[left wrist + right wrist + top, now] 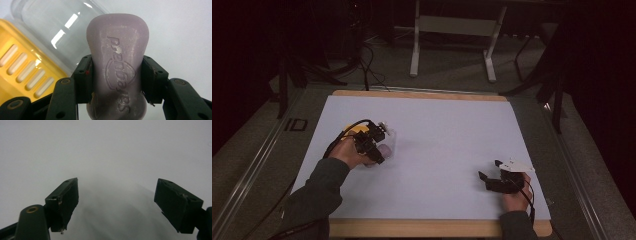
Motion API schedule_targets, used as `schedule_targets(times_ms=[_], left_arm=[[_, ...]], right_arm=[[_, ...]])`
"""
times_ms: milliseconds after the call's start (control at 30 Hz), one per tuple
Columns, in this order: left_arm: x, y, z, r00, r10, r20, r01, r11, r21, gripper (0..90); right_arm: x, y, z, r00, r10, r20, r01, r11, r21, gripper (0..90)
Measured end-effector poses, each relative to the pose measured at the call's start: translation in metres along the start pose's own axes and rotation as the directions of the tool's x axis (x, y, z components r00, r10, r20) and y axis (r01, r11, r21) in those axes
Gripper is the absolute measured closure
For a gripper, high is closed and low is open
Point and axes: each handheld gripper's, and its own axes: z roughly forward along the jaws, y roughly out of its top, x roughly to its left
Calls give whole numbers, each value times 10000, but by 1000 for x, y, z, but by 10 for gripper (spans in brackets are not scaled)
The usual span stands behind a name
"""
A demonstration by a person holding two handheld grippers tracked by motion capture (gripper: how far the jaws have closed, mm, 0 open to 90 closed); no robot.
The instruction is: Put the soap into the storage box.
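Left gripper (pixel 117 75): jaws clamped on the soap (pixel 117 62), one pad on each long side, at about the bar's middle. Soap is pale purple, waisted, w/ stamped lettering and a crest facing the camera; its rounded end sticks out past the pads.

Left gripper view, working out from the soap: just behind it and to its left in that view, a clear lid (pixel 57 27) lies w/ glare streaks on it. Below the lid in the picture, a yellow tray (pixel 22 65) w/ a row of slots. Lid appears to overlap the tray's edge; can't tell if the soap touches either. Rest of that view is pale worktop.

High view gives what the close-up lacks: the left gripper (pixel 373 146) sits in the hand (pixel 348 154) at the worktop's (pixel 437 130) left side, cable looping behind. The soap (pixel 383 150) is just a small pinkish patch at the jaws, lettering unreadable. Yellow tray (pixel 353 130) peeks out behind the gripper, clear lid (pixel 390 138) just beside the soap on the far side.

Right gripper (pixel 492 176): well apart from the soap, near the worktop's right front corner, grey plate on top. Right gripper view shows its jaws (pixel 117 202) wide apart, nothing between, bare worktop w/ a soft shadow beneath.
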Motion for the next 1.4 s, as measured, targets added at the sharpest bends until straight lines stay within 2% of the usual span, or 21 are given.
schedule_targets(times_ms=[600, 800, 1400], left_arm=[[18, -2, -9, 9978, -661, -76, 659, 9975, -249, 499], [25, -3, -9, 9948, -1022, -44, 1020, 9944, -293, 499], [43, -4, -12, 9856, -1686, -146, 1679, 9848, -440, 499]], right_arm=[[0, 0, 0, 10000, -7, 0, 7, 10000, 3, 194], [0, 0, 0, 10000, -5, 6, 5, 10000, 3, 194], [0, 0, 0, 10000, -16, 20, 16, 10000, -9, 194]])
